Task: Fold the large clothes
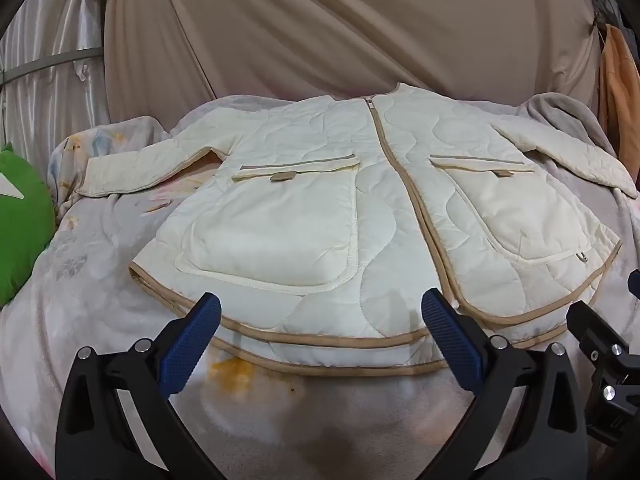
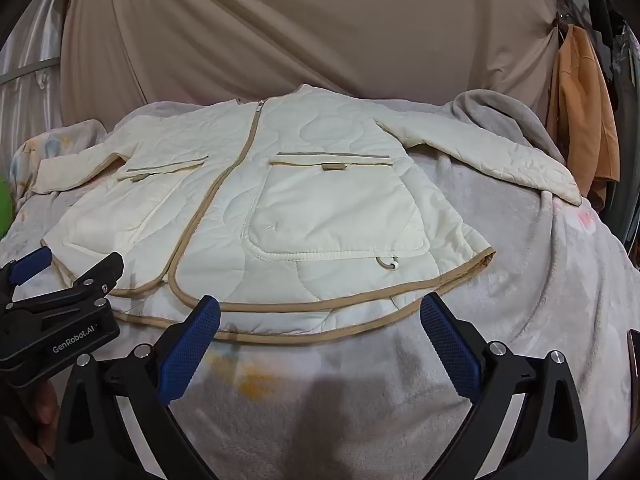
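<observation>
Left wrist view. Cream quilted jacket [image 1: 360, 208] lies front up, zipped, spread flat on the blanket-covered bed [image 1: 100, 240]. Collar at the far side, tan-trimmed hem [image 1: 320, 340] at the near side, so the jacket's long axis from hem to collar runs straight away from the camera. Both sleeves out sideways from the jacket body. Left gripper [image 1: 320, 316] hovers just short of the hem, over the jacket's left half and zip; jaws spread wide, nothing between them, pads not touching cloth. Edge of the other tool shows to the right of the jacket's hem. Green cushion [image 1: 20, 220] lies well left of the jacket's sleeve.

Right wrist view. Same jacket [image 2: 280, 208], hem [image 2: 320, 308] nearest, collar farthest. Right gripper [image 2: 320, 316] sits just in front of the hem below the right pocket [image 2: 336, 216]; jaws wide, empty. Left gripper [image 2: 60, 276] visible near the jacket's left hem corner. Orange cloth [image 2: 580, 120] hangs beyond the jacket's right sleeve.

Judgement: no fold begun. Each gripper is nearer its own half of the hem; the sleeves lie farther off, to either side.

Containers: the two patch pockets only, flaps closed; contents cannot be seen. A cord loop with a bead [image 2: 388, 265] hangs below the right pocket.
</observation>
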`<state>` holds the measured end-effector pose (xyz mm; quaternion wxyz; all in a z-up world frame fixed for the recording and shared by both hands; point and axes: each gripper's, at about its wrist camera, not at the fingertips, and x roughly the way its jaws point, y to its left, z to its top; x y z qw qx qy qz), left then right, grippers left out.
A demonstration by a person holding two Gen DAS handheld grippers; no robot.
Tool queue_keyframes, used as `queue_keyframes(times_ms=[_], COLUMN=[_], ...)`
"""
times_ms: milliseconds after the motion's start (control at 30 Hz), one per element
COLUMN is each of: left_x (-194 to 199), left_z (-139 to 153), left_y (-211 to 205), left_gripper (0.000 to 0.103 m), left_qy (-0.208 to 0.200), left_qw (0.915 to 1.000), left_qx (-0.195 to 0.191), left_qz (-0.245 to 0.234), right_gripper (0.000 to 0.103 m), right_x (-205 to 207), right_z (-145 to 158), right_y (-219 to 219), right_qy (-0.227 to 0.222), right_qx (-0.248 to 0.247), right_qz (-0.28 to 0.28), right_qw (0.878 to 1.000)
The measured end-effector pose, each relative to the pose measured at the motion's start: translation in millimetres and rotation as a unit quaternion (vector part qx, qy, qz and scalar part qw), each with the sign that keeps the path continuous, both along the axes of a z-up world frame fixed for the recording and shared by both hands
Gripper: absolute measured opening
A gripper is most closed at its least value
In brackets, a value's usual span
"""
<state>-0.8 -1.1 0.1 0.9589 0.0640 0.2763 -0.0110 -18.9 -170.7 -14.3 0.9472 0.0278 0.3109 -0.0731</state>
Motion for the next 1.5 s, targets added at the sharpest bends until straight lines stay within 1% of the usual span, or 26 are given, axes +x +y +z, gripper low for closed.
queue_keyframes(times_ms=[67, 100, 300, 367, 600, 1500], left_x=[-0.1, -0.2, -0.3, 0.2, 0.3, 0.2], left_z=[0.0, 0.1, -1.4, -1.4, -2.3, -2.8], left_y=[-0.2, 0.2, 1.0, 2.0, -0.6, -2.3], left_gripper=[0.098, 0.098, 0.098, 0.098, 0.098, 0.098], left_qy=[-0.001, -0.001, 0.004, 0.004, 0.002, 0.003], left_qw=[1.0000, 1.0000, 1.0000, 1.0000, 1.0000, 1.0000], left_qx=[0.002, 0.000, -0.004, -0.003, 0.004, 0.007], left_qz=[0.000, 0.000, 0.001, 0.001, 0.000, 0.000], right_gripper=[0.098, 0.098, 0.098, 0.098, 0.098, 0.098], right_x=[0.6, -1.1, -0.3, 1.5, -1.3, -1.7], right_z=[-0.5, -0.2, -1.3, -5.9, -1.9, 0.3], right_y=[1.1, -0.5, 0.6, 1.1, 2.2, 3.0], right_qy=[0.000, -0.010, -0.004, -0.006, -0.007, -0.008], right_qx=[0.002, 0.011, 0.009, 0.008, 0.005, 0.004], right_qz=[0.000, 0.000, 0.000, 0.001, 0.002, 0.002], right_qw=[1.000, 1.000, 1.000, 1.000, 1.000, 1.000])
